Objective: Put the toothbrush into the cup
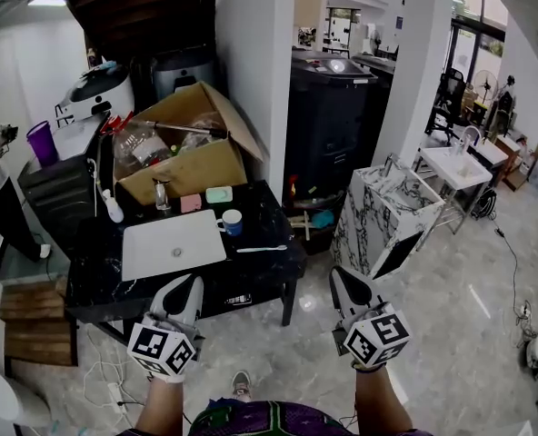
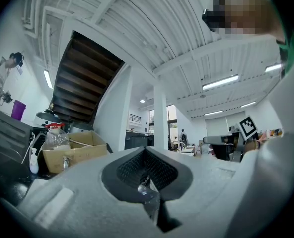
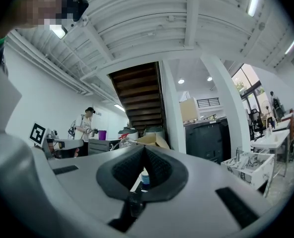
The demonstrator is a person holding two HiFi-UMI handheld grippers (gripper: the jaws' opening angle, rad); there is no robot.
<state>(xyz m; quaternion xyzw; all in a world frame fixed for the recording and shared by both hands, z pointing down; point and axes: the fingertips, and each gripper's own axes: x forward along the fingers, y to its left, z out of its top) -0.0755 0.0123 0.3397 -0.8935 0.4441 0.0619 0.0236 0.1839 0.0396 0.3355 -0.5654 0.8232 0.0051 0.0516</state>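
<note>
A white cup (image 1: 232, 221) with a blue band stands on the black table (image 1: 269, 203), just right of a white basin. A white toothbrush (image 1: 262, 249) lies flat near the table's front edge, right of the cup. Both grippers hang in front of the table, over the floor and apart from these things. My left gripper (image 1: 189, 282) is shut and empty, its pads meeting at the tip (image 2: 145, 150). My right gripper (image 1: 340, 275) is also shut and empty (image 3: 145, 148). In the right gripper view the cup (image 3: 145, 177) shows small behind the jaws.
A white basin (image 1: 174, 243) lies on the table's left half. Behind it sit an open cardboard box (image 1: 183, 166) of bottles, a small faucet (image 1: 161, 193) and a spray bottle (image 1: 111, 205). A marble-patterned stand (image 1: 383, 212) is to the right. A person (image 3: 86, 128) stands far left.
</note>
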